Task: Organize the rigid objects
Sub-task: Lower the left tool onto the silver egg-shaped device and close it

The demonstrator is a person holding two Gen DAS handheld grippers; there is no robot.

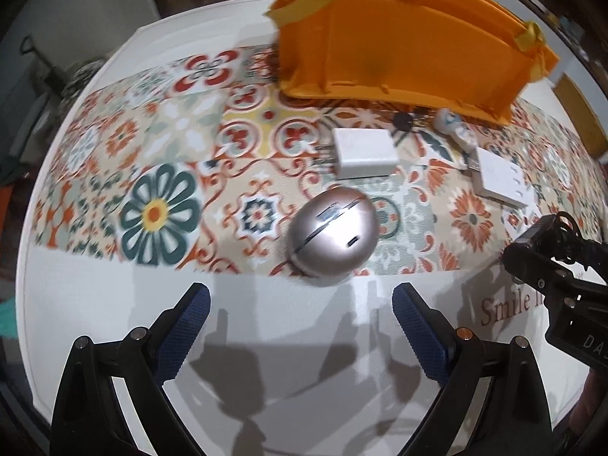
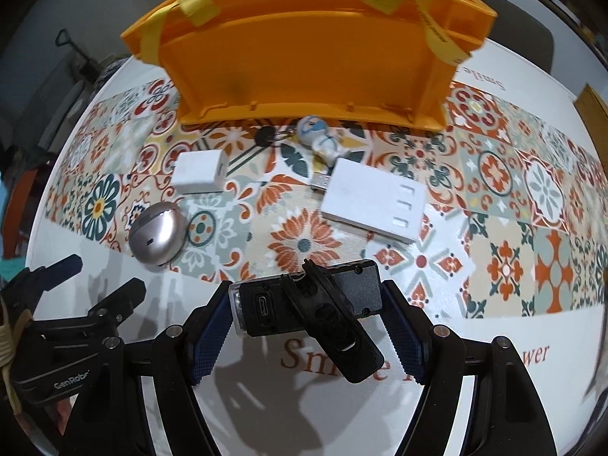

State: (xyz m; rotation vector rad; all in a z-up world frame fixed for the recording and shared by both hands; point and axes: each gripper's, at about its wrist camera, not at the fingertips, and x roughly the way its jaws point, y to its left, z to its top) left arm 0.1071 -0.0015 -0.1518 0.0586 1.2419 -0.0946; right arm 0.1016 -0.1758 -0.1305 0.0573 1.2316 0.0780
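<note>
A silver egg-shaped mouse lies on the patterned mat just ahead of my open, empty left gripper; it also shows in the right wrist view. My right gripper is shut on a black flashlight-like device, held above the table's white front edge; it shows at the right of the left view. A white charger cube, a flat white USB hub, a small white-blue figurine and a black key lie before the orange bag.
The orange bag with yellow handles stands upright at the back of the mat. The white tablecloth with red lettering covers the front. A dark chair stands behind the table at right.
</note>
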